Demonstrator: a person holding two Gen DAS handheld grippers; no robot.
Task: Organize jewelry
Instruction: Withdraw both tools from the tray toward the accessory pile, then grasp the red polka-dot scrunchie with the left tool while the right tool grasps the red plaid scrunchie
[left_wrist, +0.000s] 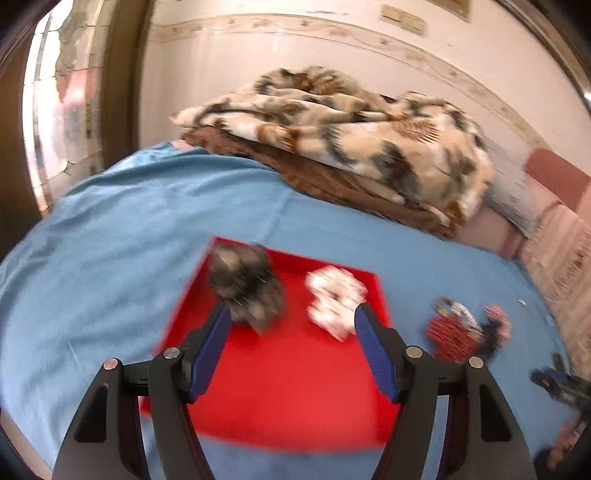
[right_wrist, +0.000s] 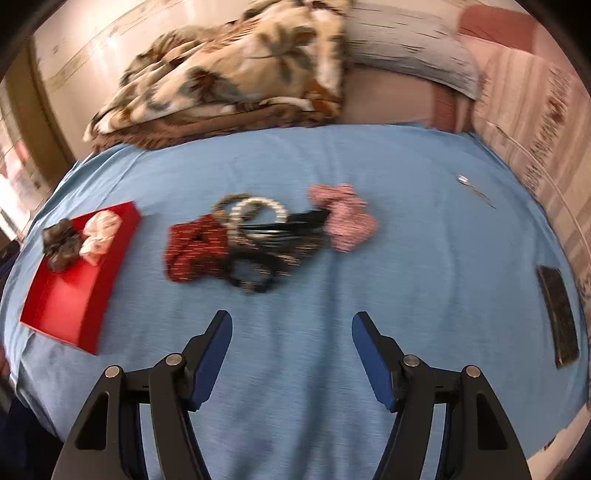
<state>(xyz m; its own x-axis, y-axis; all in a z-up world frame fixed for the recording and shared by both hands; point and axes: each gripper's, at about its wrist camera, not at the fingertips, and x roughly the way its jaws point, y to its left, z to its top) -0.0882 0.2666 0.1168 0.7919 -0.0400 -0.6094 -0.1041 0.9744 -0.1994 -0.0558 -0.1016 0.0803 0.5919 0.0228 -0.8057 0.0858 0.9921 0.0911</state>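
From your left wrist: left tool (left_wrist: 291, 325) spread, empty, over the red tray (left_wrist: 295, 387); grey scrunchie (left_wrist: 245, 288) and white one (left_wrist: 334, 295) are already in.

From your right wrist: right tool (right_wrist: 291, 325) apart, empty; the jewelry pile (right_wrist: 266, 236) remains mid-bed, blue sheet (right_wrist: 424, 277) open around.

Black angular linkage arms with round silver pivot screws, blue-padded jaws on both the left gripper (left_wrist: 291, 314) and right gripper (right_wrist: 291, 321)
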